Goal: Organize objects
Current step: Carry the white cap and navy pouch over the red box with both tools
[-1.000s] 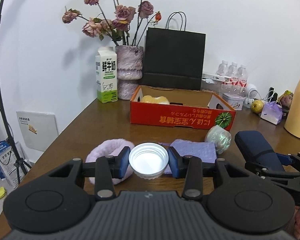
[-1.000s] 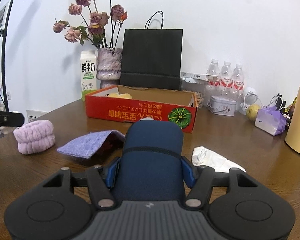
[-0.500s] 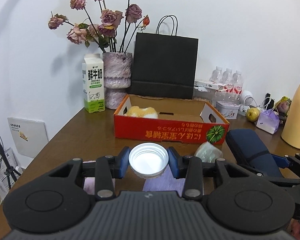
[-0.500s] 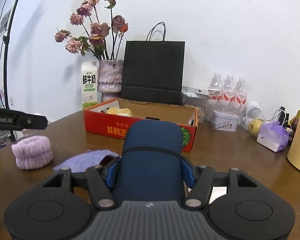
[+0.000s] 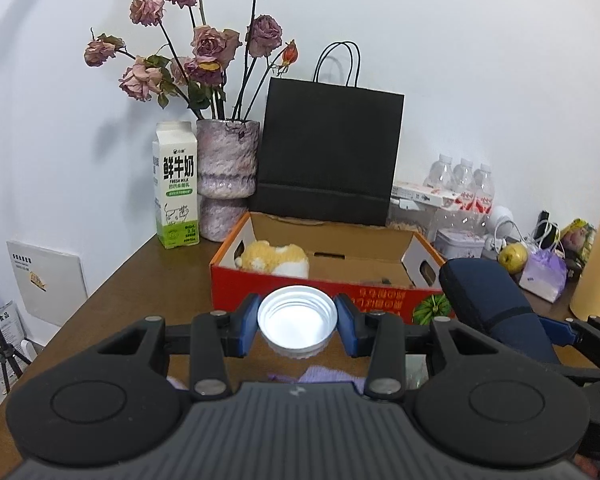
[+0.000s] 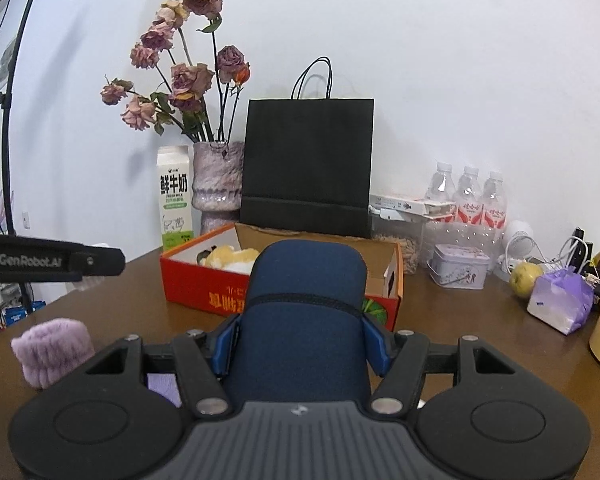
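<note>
Grippers both carry something as you look along them; your left gripper [image 5: 297,322], at the lower centre of the left wrist view, has its blue pads pressed on either side of a white jar lid [image 5: 297,321], held with its hollow side facing the camera; your right gripper [image 6: 302,344], at the lower centre of the right wrist view, is clamped on a dark blue pouch [image 6: 304,316] that stands up between the pads and hides part of what lies behind it; the same pouch and the right gripper's tips show at the right edge of the left wrist view. Beyond both, in the middle of each frame, an open red cardboard box [image 5: 236,280] sits on the brown table [image 5: 148,280], with a yellow and white plush toy [image 5: 274,258] in its left end; behind the box stand a black paper bag [image 5: 328,152], a vase of dried roses [image 5: 226,176] and a milk carton [image 5: 176,184], upper left of centre. At the lower left of the right wrist view a lilac fluffy band [image 6: 52,350] rests on the table, and a strip of purple cloth [image 5: 324,374] peeks out just under the lid in the left wrist view; water bottles [image 6: 468,196], a small tin [image 6: 458,266] and a green apple [image 6: 526,278] crowd the right side.
</note>
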{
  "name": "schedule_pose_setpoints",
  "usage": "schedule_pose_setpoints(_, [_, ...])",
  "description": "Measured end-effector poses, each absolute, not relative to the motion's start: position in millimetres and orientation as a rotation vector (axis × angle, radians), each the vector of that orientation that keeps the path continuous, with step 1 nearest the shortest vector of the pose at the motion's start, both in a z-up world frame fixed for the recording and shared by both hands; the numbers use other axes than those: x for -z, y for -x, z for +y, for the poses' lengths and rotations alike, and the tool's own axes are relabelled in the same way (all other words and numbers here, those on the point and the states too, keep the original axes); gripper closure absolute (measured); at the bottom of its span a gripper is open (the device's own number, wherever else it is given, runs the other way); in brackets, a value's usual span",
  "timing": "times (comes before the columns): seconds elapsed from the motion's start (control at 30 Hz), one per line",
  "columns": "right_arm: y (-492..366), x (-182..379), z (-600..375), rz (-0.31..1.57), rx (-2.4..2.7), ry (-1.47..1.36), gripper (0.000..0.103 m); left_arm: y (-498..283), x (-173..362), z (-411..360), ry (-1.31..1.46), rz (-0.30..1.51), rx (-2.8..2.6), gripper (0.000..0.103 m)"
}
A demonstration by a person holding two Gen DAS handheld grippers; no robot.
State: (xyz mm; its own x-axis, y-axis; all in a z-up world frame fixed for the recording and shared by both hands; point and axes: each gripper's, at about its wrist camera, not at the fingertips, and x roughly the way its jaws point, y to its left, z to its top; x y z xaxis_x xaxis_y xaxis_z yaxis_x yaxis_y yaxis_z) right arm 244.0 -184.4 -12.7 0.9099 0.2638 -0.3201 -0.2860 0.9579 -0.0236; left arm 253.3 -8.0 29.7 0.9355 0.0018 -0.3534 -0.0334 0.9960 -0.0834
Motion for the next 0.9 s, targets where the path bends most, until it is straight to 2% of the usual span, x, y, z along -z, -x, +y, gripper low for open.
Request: schedule_pose_setpoints(0.9, [-350.4, -4.7, -158.2, 0.284, -0.255, 0.058, 0.042, -369.8, -43.8, -14.9, 0.14, 0.332, -0.121, 0.062])
